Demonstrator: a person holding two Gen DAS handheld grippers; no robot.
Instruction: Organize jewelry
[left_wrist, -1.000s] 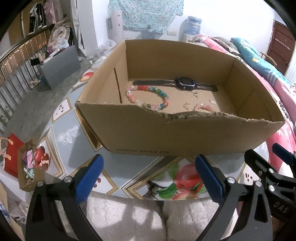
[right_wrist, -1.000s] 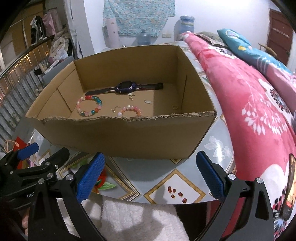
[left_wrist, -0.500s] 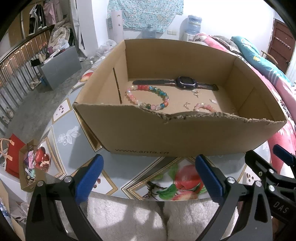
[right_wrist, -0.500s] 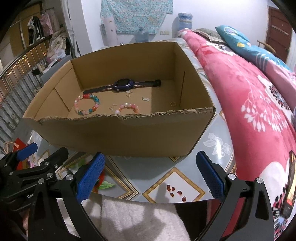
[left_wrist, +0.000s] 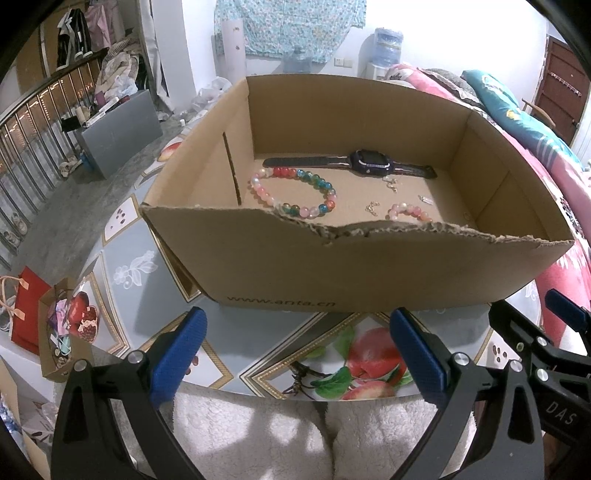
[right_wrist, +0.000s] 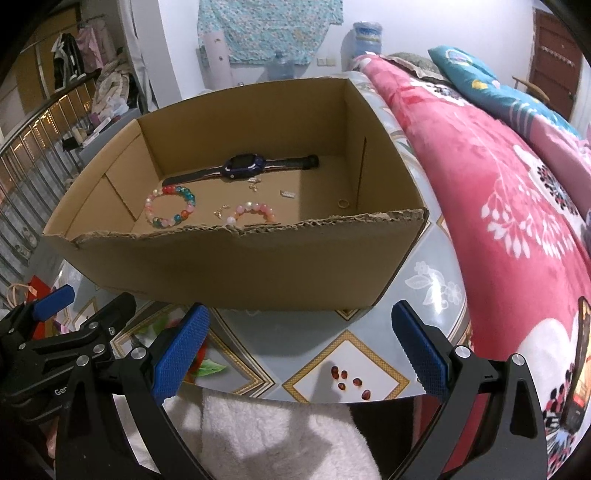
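Observation:
An open cardboard box stands on the patterned table. Inside lie a dark blue watch, a multicoloured bead bracelet, a smaller pink bead bracelet, a gold ring and small metal charms. My left gripper is open, held in front of the box's near wall with nothing between its fingers. My right gripper is also open and empty, just before the box's right front corner.
The table is round with a fruit-print cover; its near edge is by white fleece clothing. A red floral quilt lies to the right. Small red beads sit on the table. Paper bags stand on the floor at left.
Both grippers have risen and tilted slightly, so more of the box floor shows; the ring is now in the right view. Nothing in the box has moved. Both stay open.

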